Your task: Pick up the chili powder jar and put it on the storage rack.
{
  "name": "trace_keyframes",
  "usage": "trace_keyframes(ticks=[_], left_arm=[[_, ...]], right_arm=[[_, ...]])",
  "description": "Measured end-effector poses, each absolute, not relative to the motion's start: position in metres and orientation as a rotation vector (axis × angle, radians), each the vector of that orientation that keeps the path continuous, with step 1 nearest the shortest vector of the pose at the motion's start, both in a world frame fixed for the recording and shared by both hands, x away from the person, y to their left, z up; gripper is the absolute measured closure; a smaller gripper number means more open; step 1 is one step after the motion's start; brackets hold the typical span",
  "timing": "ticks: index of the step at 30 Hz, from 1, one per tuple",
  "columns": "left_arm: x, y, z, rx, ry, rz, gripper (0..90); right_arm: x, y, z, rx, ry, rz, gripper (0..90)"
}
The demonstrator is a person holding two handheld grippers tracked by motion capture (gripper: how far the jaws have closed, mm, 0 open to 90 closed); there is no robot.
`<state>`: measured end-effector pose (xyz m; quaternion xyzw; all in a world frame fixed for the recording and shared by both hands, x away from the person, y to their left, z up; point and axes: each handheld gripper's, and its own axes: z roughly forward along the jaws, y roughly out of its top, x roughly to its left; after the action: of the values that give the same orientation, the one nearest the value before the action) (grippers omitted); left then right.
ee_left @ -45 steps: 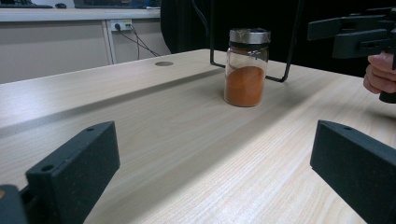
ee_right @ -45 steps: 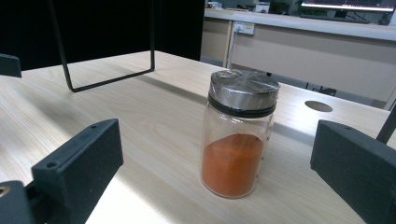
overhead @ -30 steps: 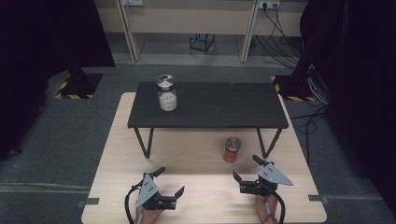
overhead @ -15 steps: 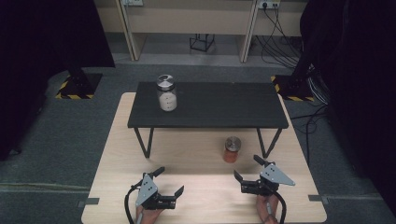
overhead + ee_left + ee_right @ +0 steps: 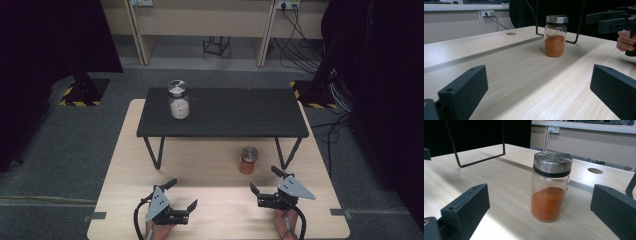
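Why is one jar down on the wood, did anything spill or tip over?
Nothing stands out. The orange jar stands upright with its lid on, nothing spilled around it, and the white jar stands upright on the black shelf.

- light wood table (image 5: 125, 165) with a small round hole (image 5: 595, 170) in the top
- low black bench (image 5: 235, 112) on thin wire legs, standing on that table
- glass jar of white powder (image 5: 179, 100) with a metal lid, upright near the bench's left end
- grey carpet, cables (image 5: 300, 45) along the back wall

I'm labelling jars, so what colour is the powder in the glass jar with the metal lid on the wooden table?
Orange powder, clearest in the right gripper view.
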<state>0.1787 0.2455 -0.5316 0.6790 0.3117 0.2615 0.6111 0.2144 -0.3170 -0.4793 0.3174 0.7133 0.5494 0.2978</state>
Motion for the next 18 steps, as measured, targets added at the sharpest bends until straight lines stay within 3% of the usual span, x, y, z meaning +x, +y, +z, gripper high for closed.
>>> trace_keyframes(ticks=[18], left_arm=[[0.1785, 0.2453, -0.5317, 1.567, 0.718, 0.605, 1.0]], right_arm=[[0.2181, -0.3180, -0.4808, 0.853, 1.907, 1.488, 2.3]])
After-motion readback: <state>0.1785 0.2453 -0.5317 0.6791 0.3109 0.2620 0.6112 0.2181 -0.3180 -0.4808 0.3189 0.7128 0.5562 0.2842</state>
